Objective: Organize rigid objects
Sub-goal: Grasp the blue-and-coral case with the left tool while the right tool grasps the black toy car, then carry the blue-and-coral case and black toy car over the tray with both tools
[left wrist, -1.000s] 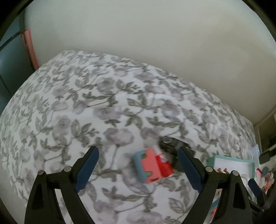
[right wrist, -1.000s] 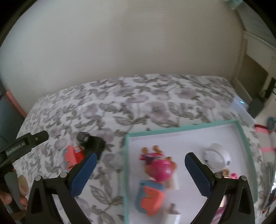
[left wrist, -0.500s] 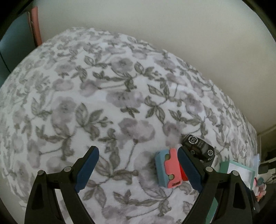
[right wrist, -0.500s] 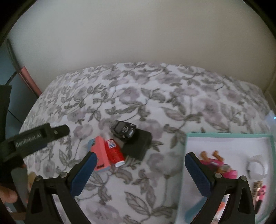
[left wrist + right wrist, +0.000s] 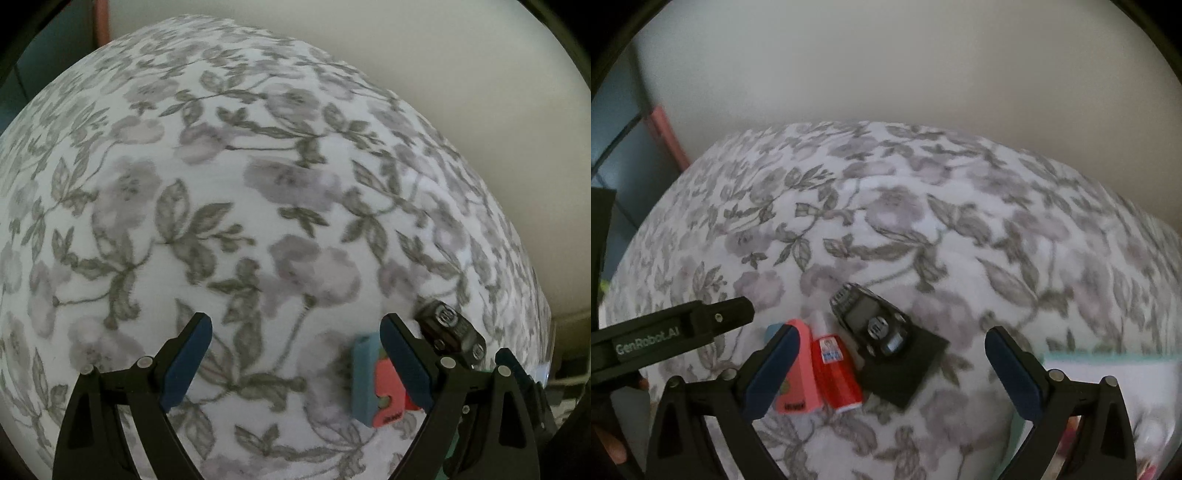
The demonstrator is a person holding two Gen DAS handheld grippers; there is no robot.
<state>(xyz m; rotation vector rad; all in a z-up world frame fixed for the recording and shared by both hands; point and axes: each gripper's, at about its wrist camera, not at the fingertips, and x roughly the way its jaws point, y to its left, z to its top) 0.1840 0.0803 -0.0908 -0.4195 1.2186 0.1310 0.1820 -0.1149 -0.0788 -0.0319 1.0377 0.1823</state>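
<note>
- Since the earlier frames both cameras have swung left: the teal-rimmed tray [image 5: 1108,356] has slid to the right edge of the right wrist view, and the small items now sit low and central there.
- Left gripper [image 5: 295,354] has its fingers spread wide with nothing between them, hovering over the floral bedspread [image 5: 258,184].
- Right gripper [image 5: 892,363] is likewise wide open and empty.
- On the bed lie a blue-and-pink block [image 5: 798,369], a red tube [image 5: 836,376] touching it, and a black remote [image 5: 871,323] resting tilted on a black square pad [image 5: 908,373] (all clustered together, left of the tray).
- In the left wrist view the block [image 5: 373,384] lies just beside the right finger [image 5: 402,358].
</note>
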